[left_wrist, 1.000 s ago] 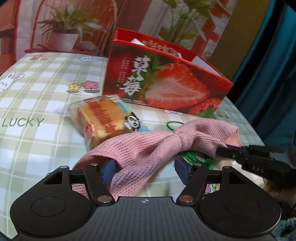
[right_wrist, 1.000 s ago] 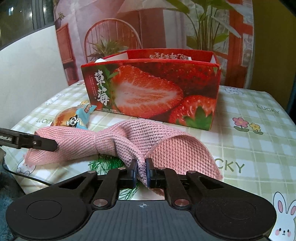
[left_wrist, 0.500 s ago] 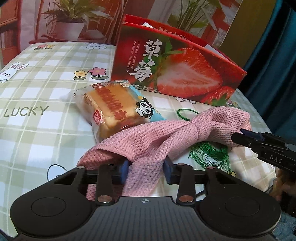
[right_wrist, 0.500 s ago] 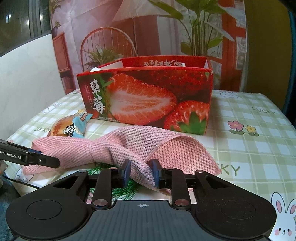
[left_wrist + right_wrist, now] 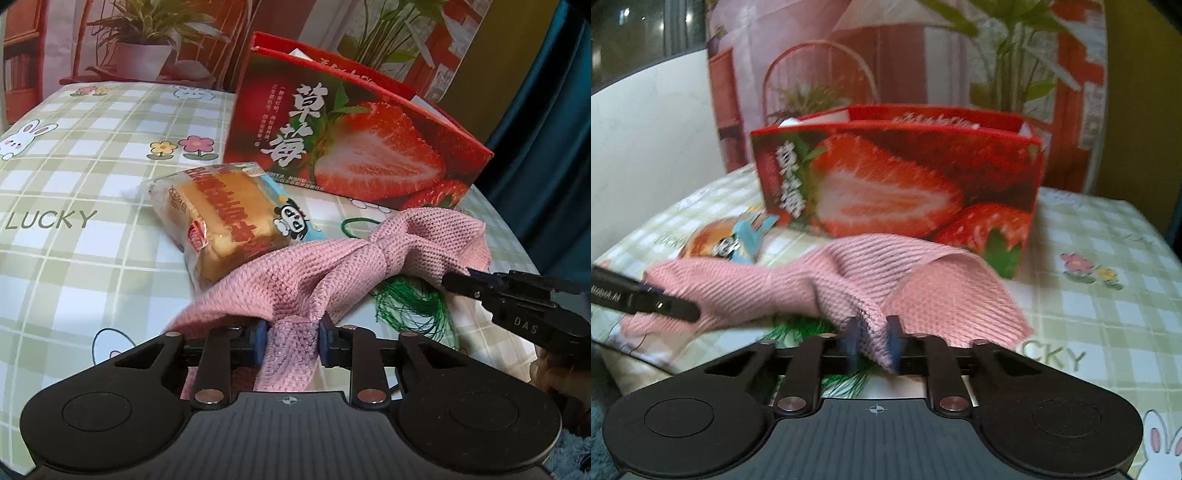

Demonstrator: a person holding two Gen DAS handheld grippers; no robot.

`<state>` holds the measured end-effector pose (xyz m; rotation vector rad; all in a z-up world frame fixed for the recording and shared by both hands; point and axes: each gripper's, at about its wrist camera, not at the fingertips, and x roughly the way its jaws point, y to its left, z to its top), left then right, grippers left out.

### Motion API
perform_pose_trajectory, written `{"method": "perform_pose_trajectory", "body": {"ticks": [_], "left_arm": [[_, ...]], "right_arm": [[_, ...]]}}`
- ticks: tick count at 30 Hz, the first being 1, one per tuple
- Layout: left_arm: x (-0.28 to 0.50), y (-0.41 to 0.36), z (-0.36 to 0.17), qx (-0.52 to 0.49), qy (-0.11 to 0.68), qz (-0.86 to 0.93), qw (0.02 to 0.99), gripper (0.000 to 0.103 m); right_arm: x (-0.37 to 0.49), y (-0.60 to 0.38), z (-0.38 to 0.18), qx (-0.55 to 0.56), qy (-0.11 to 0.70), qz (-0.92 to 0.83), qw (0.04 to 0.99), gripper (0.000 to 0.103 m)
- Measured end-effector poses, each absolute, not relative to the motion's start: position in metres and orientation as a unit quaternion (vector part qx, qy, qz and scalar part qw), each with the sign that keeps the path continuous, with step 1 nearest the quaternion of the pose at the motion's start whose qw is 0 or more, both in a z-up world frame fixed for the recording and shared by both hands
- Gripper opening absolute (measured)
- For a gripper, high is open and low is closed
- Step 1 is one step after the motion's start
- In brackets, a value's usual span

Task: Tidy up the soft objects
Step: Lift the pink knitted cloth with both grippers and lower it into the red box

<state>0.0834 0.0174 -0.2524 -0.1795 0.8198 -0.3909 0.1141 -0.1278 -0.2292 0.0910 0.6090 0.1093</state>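
Note:
A pink knitted cloth [image 5: 332, 266] lies twisted across the checked tablecloth in front of a red strawberry box [image 5: 351, 147]. My left gripper [image 5: 291, 339] has its jaws closing on the cloth's near end, with the blue pads pressing a fold of it. In the right wrist view, my right gripper [image 5: 873, 334] is also closing, pinching a fold at the other end of the cloth [image 5: 849, 273]. The right gripper's fingertip [image 5: 458, 284] shows at the right edge of the left wrist view. A green mesh bundle [image 5: 410, 302] lies partly under the cloth.
A wrapped bread packet [image 5: 225, 218] lies left of the cloth, touching it. The open-topped strawberry box [image 5: 897, 184] stands behind. The checked tablecloth [image 5: 74, 177] stretches away to the left, and a dark blue curtain [image 5: 546, 129] hangs beyond the table's right edge.
The left jaws have come in from wide apart onto the cloth. The right jaws parted a little, then closed again on a fold. Neither hand has shifted much.

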Motion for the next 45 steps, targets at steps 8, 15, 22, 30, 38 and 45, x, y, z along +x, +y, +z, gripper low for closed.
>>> {"method": "perform_pose_trajectory", "body": {"ticks": [8, 15, 22, 30, 38, 45], "left_arm": [[0.068, 0.019, -0.230, -0.085, 0.334, -0.199, 0.917, 0.023], [0.055, 0.016, -0.209, -0.067, 0.275, -0.203, 0.937, 0.023], [0.056, 0.015, -0.174, -0.048, 0.218, -0.204, 0.953, 0.023], [0.084, -0.002, -0.126, -0.016, 0.169, -0.214, 0.962, 0.023], [0.142, -0.017, -0.096, -0.013, 0.160, -0.214, 0.964, 0.023], [0.202, -0.032, -0.093, -0.018, 0.185, -0.211, 0.959, 0.023]], "right_arm": [[0.094, -0.134, -0.219, 0.077, 0.260, 0.076, 0.960, 0.007], [0.076, -0.132, -0.199, 0.056, 0.201, 0.078, 0.975, 0.007], [0.067, -0.135, -0.170, 0.036, 0.148, 0.078, 0.985, 0.007], [0.089, -0.140, -0.129, 0.002, 0.108, 0.083, 0.991, 0.007], [0.139, -0.159, -0.096, 0.003, 0.089, 0.071, 0.993, 0.007], [0.193, -0.183, -0.089, 0.041, 0.110, 0.068, 0.991, 0.007]]}}
